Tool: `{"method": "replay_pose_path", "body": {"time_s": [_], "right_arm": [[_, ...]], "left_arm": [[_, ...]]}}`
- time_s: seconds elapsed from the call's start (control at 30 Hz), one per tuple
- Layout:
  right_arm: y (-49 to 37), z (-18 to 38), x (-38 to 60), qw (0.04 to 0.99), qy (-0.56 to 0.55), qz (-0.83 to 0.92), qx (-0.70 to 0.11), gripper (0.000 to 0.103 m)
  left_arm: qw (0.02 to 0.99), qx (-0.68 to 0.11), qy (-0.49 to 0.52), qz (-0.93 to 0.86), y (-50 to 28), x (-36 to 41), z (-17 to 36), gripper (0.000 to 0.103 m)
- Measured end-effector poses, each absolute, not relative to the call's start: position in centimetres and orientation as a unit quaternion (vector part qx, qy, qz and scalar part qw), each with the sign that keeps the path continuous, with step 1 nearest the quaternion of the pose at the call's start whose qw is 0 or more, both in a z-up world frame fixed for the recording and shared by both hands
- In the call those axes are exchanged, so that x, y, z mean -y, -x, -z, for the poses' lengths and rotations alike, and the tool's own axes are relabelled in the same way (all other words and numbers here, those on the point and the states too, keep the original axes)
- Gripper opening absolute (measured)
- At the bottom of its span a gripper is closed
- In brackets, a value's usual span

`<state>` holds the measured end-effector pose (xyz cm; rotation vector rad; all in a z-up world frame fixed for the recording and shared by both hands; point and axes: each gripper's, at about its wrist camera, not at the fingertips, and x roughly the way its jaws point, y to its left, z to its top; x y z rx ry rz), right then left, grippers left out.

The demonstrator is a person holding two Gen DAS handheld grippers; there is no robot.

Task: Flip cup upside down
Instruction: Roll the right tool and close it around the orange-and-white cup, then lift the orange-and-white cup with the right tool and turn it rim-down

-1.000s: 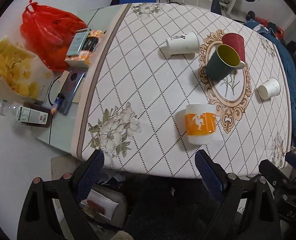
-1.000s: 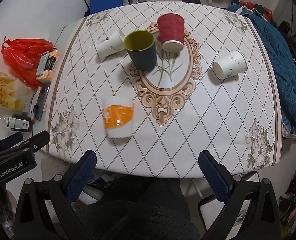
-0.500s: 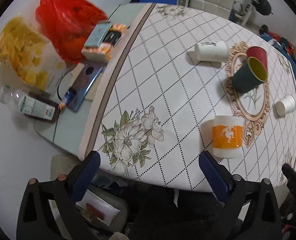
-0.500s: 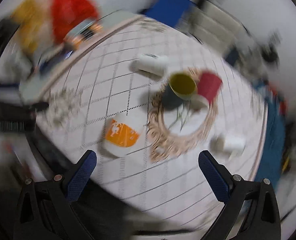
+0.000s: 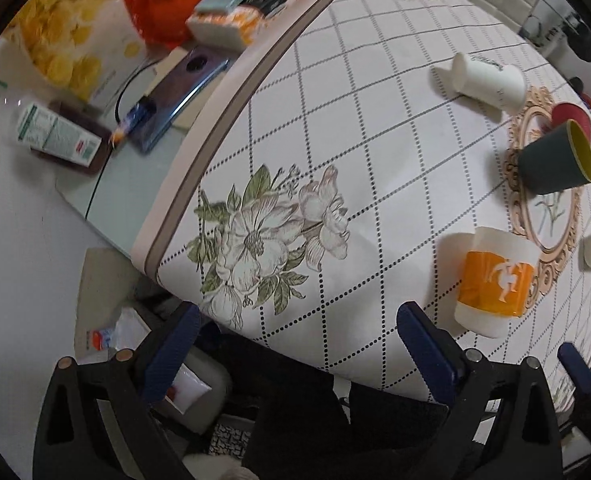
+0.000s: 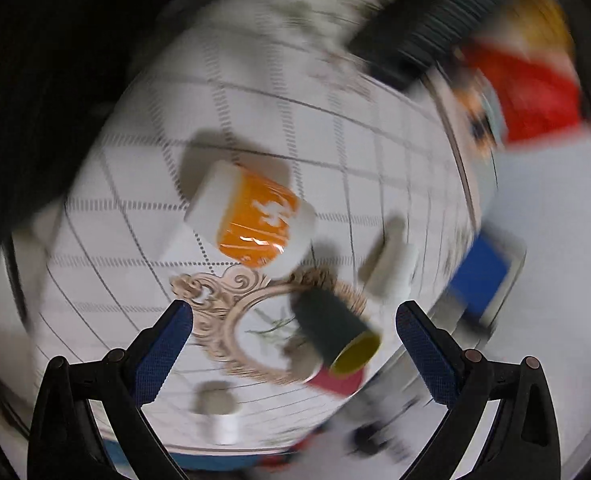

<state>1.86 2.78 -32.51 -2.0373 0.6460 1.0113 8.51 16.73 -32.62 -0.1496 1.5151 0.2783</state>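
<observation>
Both grippers, left gripper (image 5: 295, 344) and right gripper (image 6: 293, 336), have jaws apart, empty; the right should straddle the green cup (image 6: 337, 332) mid-wall before turning it over.

Mug (image 5: 495, 280) upright near bench (image 5: 375, 152) front edge | tumbler (image 5: 551, 160) behind it | paper cup (image 5: 487, 80) lying farther back | phone (image 5: 183, 88) beyond left edge
</observation>
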Motion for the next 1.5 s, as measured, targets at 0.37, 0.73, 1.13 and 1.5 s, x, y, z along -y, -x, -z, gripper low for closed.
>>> {"method": "replay_pose_path", "body": {"time_s": [0.37,0.73,1.13,1.5], "right_arm": [[-0.7,38.9,0.8,0.112,0.879,-0.463,0.026,0.103],[-2.2,42.2,1.7,0.004,0.871,-0.478,0.113,0.102],[-2.0,44.4,2.1,-0.007,0.868,-0.481,0.125,0.077],[-1.8,44.3,0.3,0.044,0.864,-0.497,0.073,0.075]], "left_arm": [[0.678,-0.708,0.098,-0.173,-7.6,-18.9,36.6,0.101],[0.669,-0.711,0.114,-0.183,-8.1,-20.1,38.0,0.101],[0.667,-0.717,0.103,-0.175,-8.8,-19.6,38.3,0.101],[0.664,-0.723,0.098,-0.162,-9.0,-19.3,38.6,0.101]]}}
